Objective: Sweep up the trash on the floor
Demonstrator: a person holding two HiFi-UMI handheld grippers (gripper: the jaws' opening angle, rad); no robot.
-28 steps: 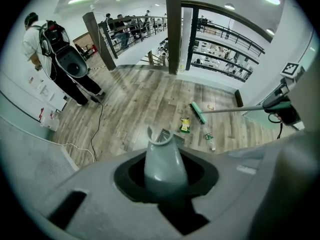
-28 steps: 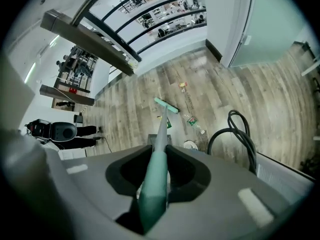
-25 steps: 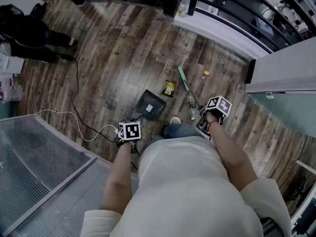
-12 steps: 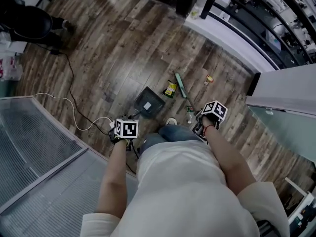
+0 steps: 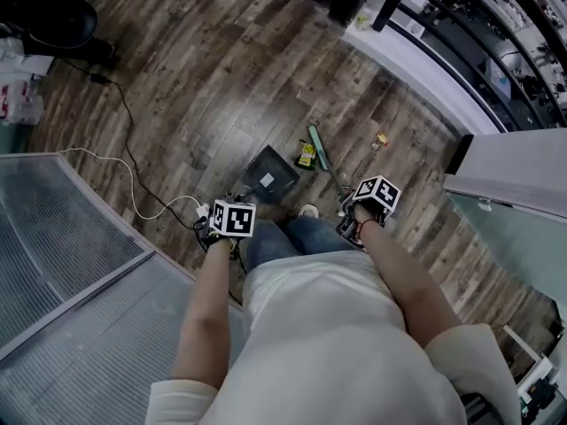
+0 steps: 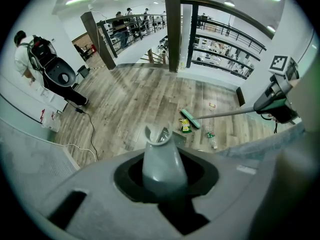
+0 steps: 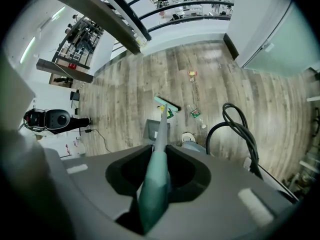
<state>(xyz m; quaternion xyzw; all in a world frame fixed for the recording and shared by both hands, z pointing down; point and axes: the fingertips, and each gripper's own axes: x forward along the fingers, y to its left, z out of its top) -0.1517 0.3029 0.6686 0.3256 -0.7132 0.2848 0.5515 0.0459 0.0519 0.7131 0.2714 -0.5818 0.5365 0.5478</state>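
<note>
Pinching broom handle (image 7: 156,184) between right fingers (image 7: 212,186)

No lettering or number can be read; print on the yellow packet (image 5: 306,155) is too small.

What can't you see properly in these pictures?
- Wrapper print: too small in every view.
- Small scrap: too small to identify, every view.
- Dustpan: left gripper view, mostly hidden behind its own handle.
- Bottle contents: too small, right gripper view.
</note>
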